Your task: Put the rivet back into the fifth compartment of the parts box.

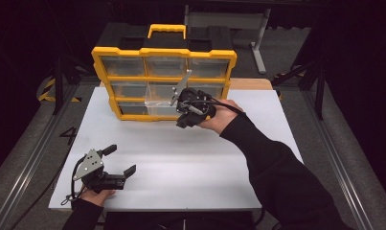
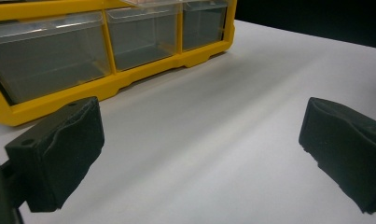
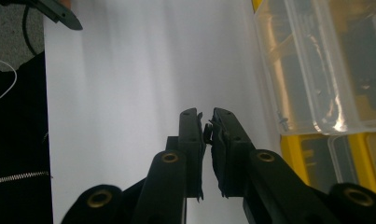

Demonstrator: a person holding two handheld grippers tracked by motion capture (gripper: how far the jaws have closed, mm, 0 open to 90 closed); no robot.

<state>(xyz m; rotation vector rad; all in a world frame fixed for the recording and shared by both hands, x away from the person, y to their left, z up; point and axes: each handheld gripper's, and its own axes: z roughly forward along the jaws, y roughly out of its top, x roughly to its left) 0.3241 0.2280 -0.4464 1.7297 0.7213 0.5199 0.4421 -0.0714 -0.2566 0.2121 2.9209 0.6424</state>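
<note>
Right gripper [image 1: 186,120] sits at the front of the yellow drawer organizer [image 1: 164,52], jaws together on nothing, beside a clear drawer [image 3: 311,70] pulled partway out of its slot — probably positioning to work it. Left gripper [image 1: 119,160] rests on the tabletop [image 1: 190,163] well short of the organizer, jaws wide apart, likely idle.

In the high view the right gripper [image 1: 181,116] and the hand behind it cover the right end of the yellow organizer [image 1: 164,50], hiding its middle-right and lower-right drawers; the gripper's jaw tips cannot be made out against that organizer; the person's sleeve [image 1: 281,177] runs off the bottom edge. In the left gripper view the organizer's top and left end are cut off by the frame; whether its clear drawers [image 2: 50,53] hold anything is unclear. In the right gripper view a pulled-out drawer [image 3: 316,60] leaves the top and right edges; its contents blur.
</note>
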